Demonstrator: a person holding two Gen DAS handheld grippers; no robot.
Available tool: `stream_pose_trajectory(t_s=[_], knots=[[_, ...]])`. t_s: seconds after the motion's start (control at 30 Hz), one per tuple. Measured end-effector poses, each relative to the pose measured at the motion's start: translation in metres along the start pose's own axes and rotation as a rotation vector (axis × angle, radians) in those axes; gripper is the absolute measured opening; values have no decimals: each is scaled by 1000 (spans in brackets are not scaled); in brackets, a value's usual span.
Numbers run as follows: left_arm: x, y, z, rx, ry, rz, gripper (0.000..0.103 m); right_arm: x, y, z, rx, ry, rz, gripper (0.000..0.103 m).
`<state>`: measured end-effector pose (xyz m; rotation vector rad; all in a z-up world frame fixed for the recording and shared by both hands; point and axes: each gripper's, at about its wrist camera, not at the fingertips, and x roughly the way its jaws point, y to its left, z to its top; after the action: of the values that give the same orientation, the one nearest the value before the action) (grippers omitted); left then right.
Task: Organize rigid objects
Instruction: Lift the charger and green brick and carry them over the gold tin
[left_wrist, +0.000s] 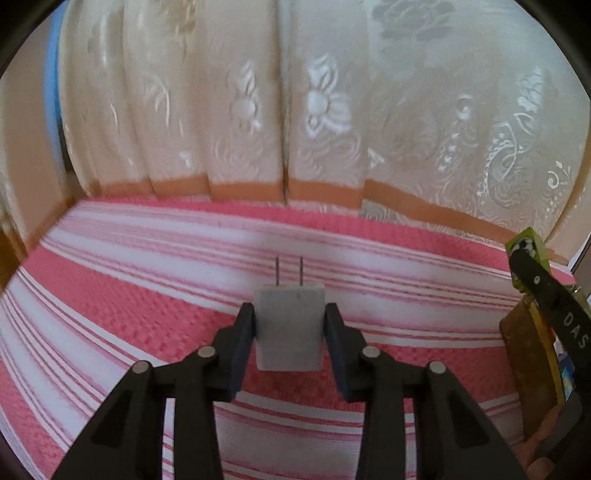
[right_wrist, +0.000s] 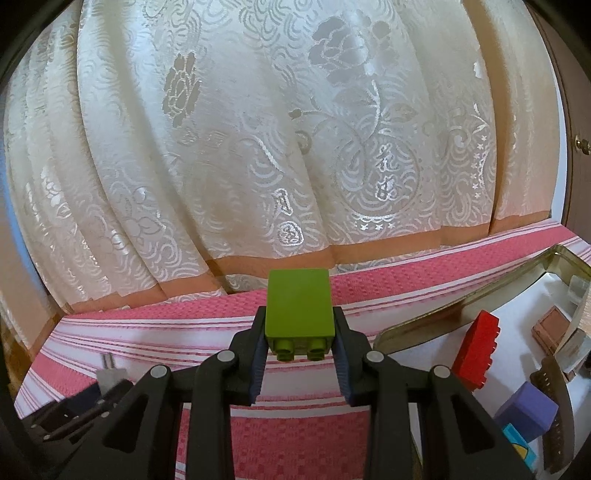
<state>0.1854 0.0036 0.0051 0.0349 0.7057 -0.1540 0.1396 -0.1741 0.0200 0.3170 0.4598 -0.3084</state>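
Observation:
My left gripper (left_wrist: 290, 315) is shut on a white plug adapter (left_wrist: 290, 332), one pad on each side, its two metal prongs pointing away over the pink-and-white striped cloth (left_wrist: 147, 314). In the right wrist view, my right gripper (right_wrist: 300, 326) is shut on a green toy brick (right_wrist: 299, 302), studs facing the camera. The left wrist view catches that green brick (left_wrist: 526, 247) at the right edge, held above a dark finger (left_wrist: 539, 288). The plug adapter (right_wrist: 109, 373) also shows in the right wrist view at the lower left, with the left gripper's dark fingers (right_wrist: 88, 406) around it.
An open metal tin (right_wrist: 424, 321) lies at the right, holding a red brick (right_wrist: 476, 354), a purple block (right_wrist: 528, 410), a brown block (right_wrist: 550, 325) and other small pieces. A cream patterned curtain (right_wrist: 258, 147) hangs along the far edge of the cloth.

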Motion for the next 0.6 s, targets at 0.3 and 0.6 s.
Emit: stream_pose_trajectory(t_s=[0.3, 0.6], knots=[[-15, -3, -5, 29, -74, 56, 37, -23, 3, -8, -39, -34, -3, 35], [-28, -1, -17, 23, -102, 68, 37, -40, 3, -16, -70, -52, 1, 35]])
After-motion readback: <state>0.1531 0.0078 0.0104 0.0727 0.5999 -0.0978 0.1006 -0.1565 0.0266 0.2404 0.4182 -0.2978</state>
